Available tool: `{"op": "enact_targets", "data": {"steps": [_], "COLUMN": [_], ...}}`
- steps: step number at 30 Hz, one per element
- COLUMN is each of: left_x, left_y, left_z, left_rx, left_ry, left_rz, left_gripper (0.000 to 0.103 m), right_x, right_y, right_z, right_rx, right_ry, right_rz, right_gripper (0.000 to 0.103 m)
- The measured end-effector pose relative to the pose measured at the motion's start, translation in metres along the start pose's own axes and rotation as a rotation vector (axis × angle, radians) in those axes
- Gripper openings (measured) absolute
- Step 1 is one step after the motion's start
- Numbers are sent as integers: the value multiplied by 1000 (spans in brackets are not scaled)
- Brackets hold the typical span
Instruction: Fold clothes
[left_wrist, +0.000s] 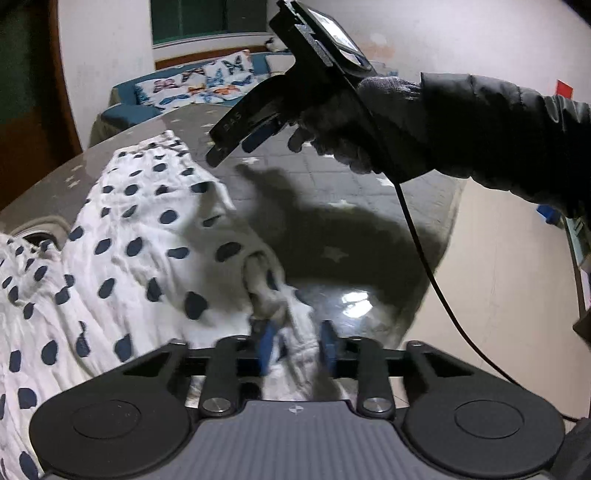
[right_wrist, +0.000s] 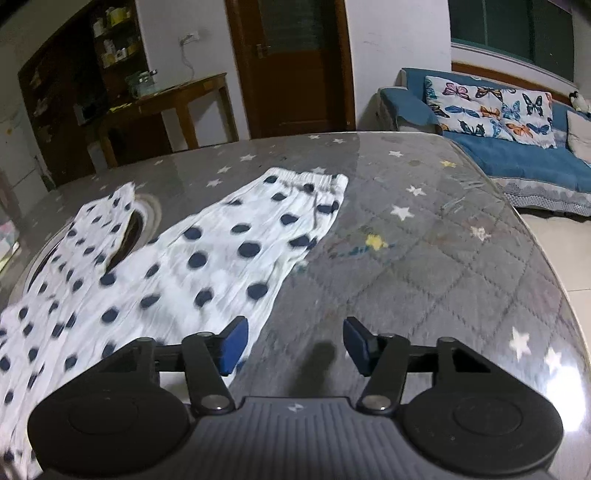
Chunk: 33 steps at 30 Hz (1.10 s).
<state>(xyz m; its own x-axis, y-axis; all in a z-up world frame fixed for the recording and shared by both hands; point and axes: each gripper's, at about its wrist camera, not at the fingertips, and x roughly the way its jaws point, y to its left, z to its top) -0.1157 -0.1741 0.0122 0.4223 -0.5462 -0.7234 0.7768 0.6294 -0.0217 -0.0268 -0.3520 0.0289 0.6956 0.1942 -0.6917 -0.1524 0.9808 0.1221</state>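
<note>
Grey star-print table in a living rm, blue sofa behind; white dotted trousers lie across its left half, waistband at the far end, right half bare. Left claw is narrow, pinching a bunched fold of the cloth at the near edge. Right claw is wide apart, holding nothing, above bare tabletop just beside the cloth's right edge.
</note>
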Motion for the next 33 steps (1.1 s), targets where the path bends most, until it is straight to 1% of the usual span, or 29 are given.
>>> {"op": "enact_targets", "data": {"steps": [1, 4, 5, 12, 16, 19, 22, 23, 26, 30, 33], "left_x": [-1, -5, -8, -20, -22, -25, -27, -27, -33, -49, -64], "left_y": [6, 19, 21, 32, 44, 48, 51, 52, 54, 60, 65], "left_z": [1, 3, 3, 4, 8, 8, 8, 8, 5, -1, -8], "left_rx": [-21, -95, -109, -189, -239, -262, -278, -284, -302, -326, -352], "left_ry": [0, -3, -8, -42, -53, -59, -64, -69, -85, -120, -151], "left_rz": [-26, -103, -121, -218, -237, -240, -239, -240, -236, -230, -222], "left_gripper": [12, 10, 10, 10, 10, 10, 10, 10, 10, 9, 9], "right_x": [6, 24, 31, 74, 105, 116, 123, 125, 125, 116, 103], "right_y": [-2, -6, -8, -18, -21, -22, -23, -24, -25, -21, -12], "right_z": [5, 21, 26, 62, 80, 89, 94, 96, 99, 106, 119], "right_rx": [4, 17, 21, 49, 50, 60, 74, 82, 94, 94, 99], "right_ry": [-1, -3, -3, -7, -1, -11, -13, -14, -18, -35, -63], "right_rz": [-3, -10, -13, -33, -61, -68, -83, -91, -107, -130, -121], "right_gripper": [53, 49, 46, 43, 41, 33, 22, 11, 5, 3, 3]}}
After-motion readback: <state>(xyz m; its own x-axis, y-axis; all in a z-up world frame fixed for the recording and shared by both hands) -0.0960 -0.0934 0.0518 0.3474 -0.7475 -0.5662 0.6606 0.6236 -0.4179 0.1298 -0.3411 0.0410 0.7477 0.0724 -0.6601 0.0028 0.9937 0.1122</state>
